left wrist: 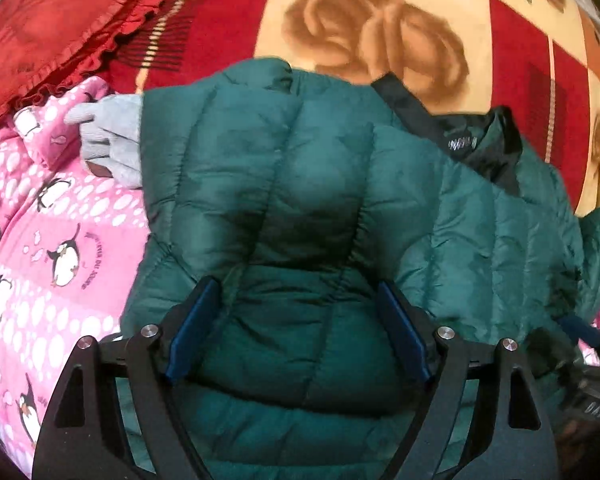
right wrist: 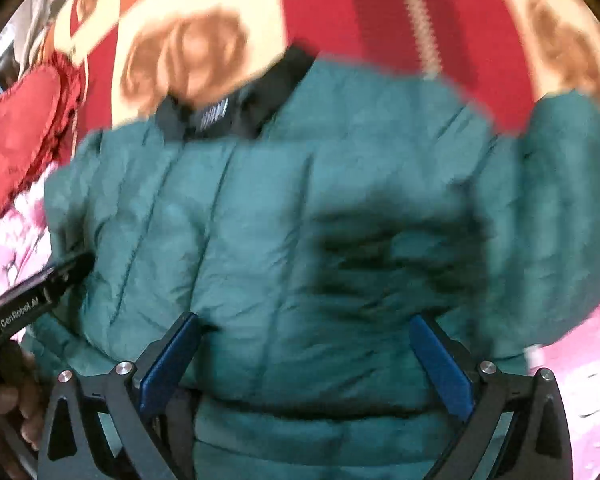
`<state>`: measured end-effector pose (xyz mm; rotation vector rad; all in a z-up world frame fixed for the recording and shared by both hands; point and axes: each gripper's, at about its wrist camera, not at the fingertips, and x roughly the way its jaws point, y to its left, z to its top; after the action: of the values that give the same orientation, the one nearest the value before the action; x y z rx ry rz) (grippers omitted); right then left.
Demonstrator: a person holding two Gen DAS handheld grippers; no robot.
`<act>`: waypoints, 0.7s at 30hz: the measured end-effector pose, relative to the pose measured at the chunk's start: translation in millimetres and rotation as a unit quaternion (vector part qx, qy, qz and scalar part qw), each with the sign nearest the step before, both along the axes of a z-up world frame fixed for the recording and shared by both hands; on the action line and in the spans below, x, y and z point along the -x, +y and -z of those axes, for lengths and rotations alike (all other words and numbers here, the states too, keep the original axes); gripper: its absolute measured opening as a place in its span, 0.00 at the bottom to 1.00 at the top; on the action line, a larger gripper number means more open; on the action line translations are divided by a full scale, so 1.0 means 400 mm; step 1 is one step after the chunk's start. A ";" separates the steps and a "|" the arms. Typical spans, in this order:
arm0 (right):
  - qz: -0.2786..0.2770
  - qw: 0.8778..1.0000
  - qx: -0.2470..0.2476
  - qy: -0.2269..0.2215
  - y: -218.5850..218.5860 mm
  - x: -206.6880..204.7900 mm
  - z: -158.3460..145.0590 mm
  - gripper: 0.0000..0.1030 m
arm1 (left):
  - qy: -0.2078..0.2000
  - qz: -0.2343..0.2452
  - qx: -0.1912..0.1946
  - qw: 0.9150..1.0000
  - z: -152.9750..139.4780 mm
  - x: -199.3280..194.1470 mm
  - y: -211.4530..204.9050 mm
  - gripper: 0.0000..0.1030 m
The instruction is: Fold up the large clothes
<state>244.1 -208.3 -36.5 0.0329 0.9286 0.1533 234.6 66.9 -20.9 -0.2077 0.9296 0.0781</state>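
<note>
A dark green quilted puffer jacket (left wrist: 300, 208) lies spread on the bed, its black collar (left wrist: 472, 140) at the upper right. My left gripper (left wrist: 298, 292) is open, its blue pads wide apart over the jacket's puffed panels. In the right wrist view the same jacket (right wrist: 300, 220) fills the frame, blurred, its collar (right wrist: 228, 108) at the upper left. My right gripper (right wrist: 306, 324) is open over the jacket. The left gripper's body (right wrist: 36, 292) shows at the left edge of that view.
A red and cream rose-print blanket (left wrist: 380, 28) covers the bed behind the jacket. A pink penguin-print fleece (left wrist: 52, 240) and a grey glove (left wrist: 112, 140) lie at the left. A red frilled cushion (left wrist: 60, 28) sits at the upper left.
</note>
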 end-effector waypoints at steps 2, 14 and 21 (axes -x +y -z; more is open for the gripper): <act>0.029 0.999 0.007 -0.040 -0.066 0.015 -0.045 1.00 | -0.013 0.004 0.012 1.000 -0.021 0.021 -0.005 0.79; 0.296 0.945 -0.003 -0.141 -0.796 0.078 -0.092 1.00 | -0.031 0.071 0.006 0.997 -0.042 0.040 -0.108 0.79; 0.286 0.944 -0.150 -0.068 -1.073 -0.033 -0.029 0.98 | -0.033 0.052 -0.004 0.998 -0.030 0.018 -0.096 0.79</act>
<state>257.2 -637.6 -24.9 0.5646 0.7193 -0.2418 227.3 28.4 -8.9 -0.1533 0.8726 -0.0212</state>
